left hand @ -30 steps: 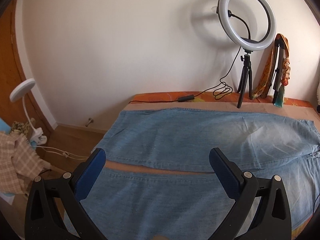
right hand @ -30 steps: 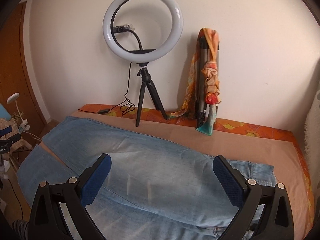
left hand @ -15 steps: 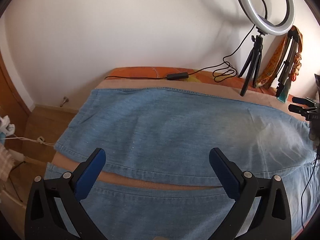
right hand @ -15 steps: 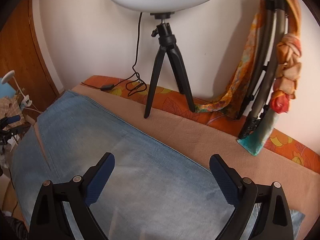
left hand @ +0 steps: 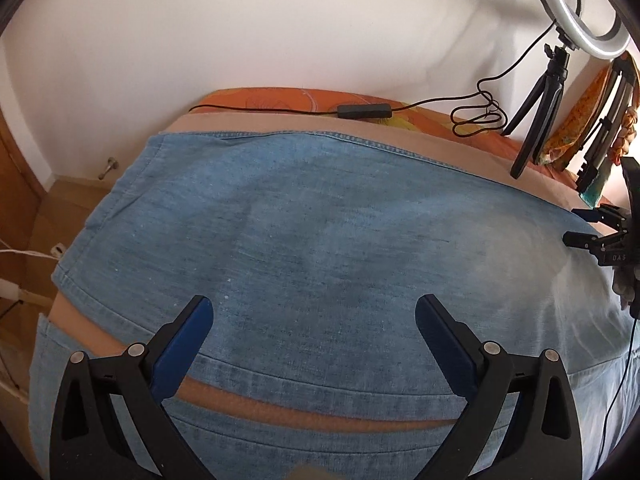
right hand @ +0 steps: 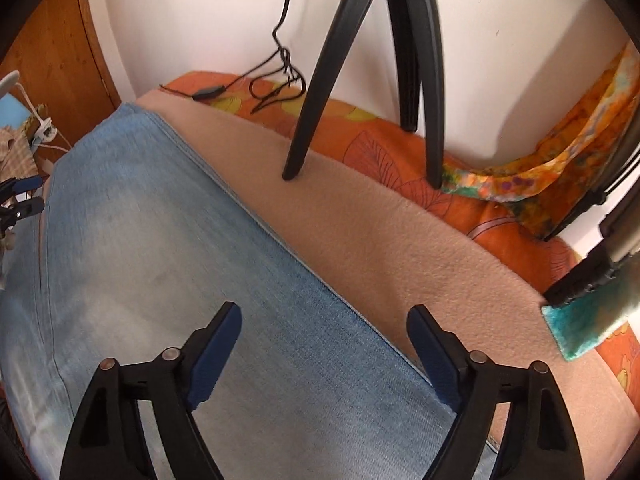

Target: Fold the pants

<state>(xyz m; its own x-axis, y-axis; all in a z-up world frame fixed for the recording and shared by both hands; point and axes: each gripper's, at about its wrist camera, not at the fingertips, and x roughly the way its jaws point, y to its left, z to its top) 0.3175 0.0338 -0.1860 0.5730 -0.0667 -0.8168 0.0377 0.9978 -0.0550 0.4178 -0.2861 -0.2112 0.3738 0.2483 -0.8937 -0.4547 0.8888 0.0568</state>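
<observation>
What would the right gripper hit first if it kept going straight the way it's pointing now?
Most likely the far edge of the jeans: the open right gripper straddles it, with the beige blanket just beyond. The tripod stands farther along, though depth is hard to judge.

The pants [left hand: 320, 232] under me are light blue denim, faded almost to white in patches toward the upper legs, with darker blue along the stitched hems. My left gripper [left hand: 312, 316] and my right gripper [right hand: 324, 326] share one scheme: black frames, dark blue pads [right hand: 216, 354], silver pivot pins. The blanket [right hand: 384, 248] is plain beige. The sheet [right hand: 380, 148] below it is orange — printed with outlined leaves and yellow shapes. The tripod [right hand: 360, 60] and its cable [left hand: 476, 114] are black; the ring light [left hand: 576, 12] glows white. A scarf [right hand: 560, 160] is orange and yellow with mottled green and purple — its end is teal. The wall [left hand: 280, 28] is white.
</observation>
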